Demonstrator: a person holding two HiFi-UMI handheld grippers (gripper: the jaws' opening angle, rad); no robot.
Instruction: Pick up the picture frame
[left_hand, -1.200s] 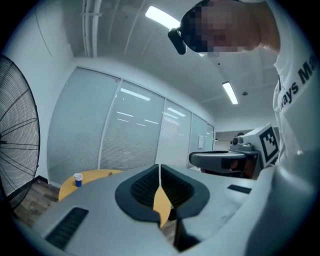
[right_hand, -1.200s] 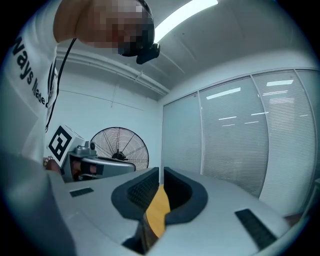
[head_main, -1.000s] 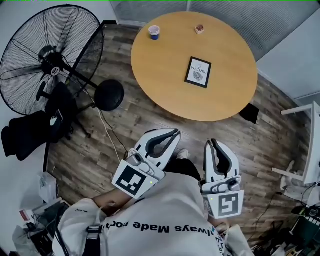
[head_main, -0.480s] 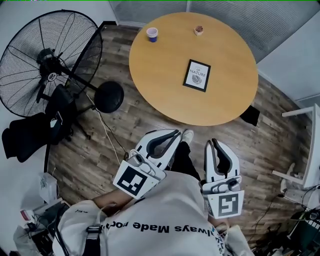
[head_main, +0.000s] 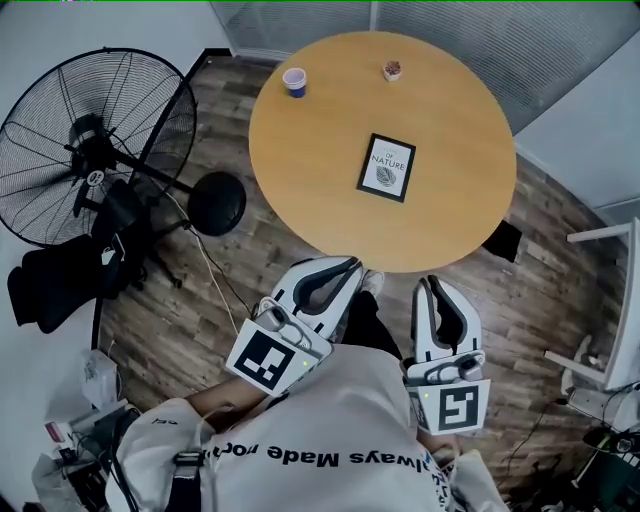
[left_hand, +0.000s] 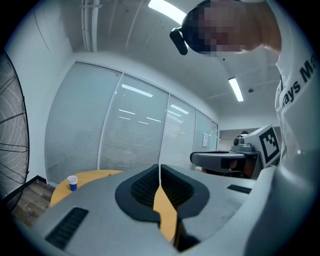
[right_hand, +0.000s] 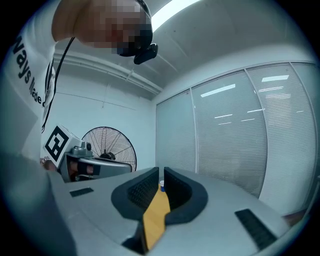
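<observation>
The picture frame (head_main: 386, 167), black-edged with a white print, lies flat near the middle of the round wooden table (head_main: 300, 150). Both grippers are held close to the person's body, short of the table's near edge and well away from the frame. My left gripper (head_main: 350, 264) (left_hand: 160, 172) points toward the table with its jaws together and nothing between them. My right gripper (head_main: 431, 284) (right_hand: 162, 181) sits beside it, jaws nearly touching, also holding nothing. The frame does not show in either gripper view.
A blue and white paper cup (head_main: 294, 81) (left_hand: 72, 182) and a small brown object (head_main: 392, 70) stand at the table's far side. A large floor fan (head_main: 95, 145) (right_hand: 107, 145) with a round base (head_main: 217, 203) stands to the left. A white rack (head_main: 600, 300) is at the right.
The person has stepped closer: the table and frame have slid down and left in the head view, nearer the grippers. Both grippers keep their pose by the body.
</observation>
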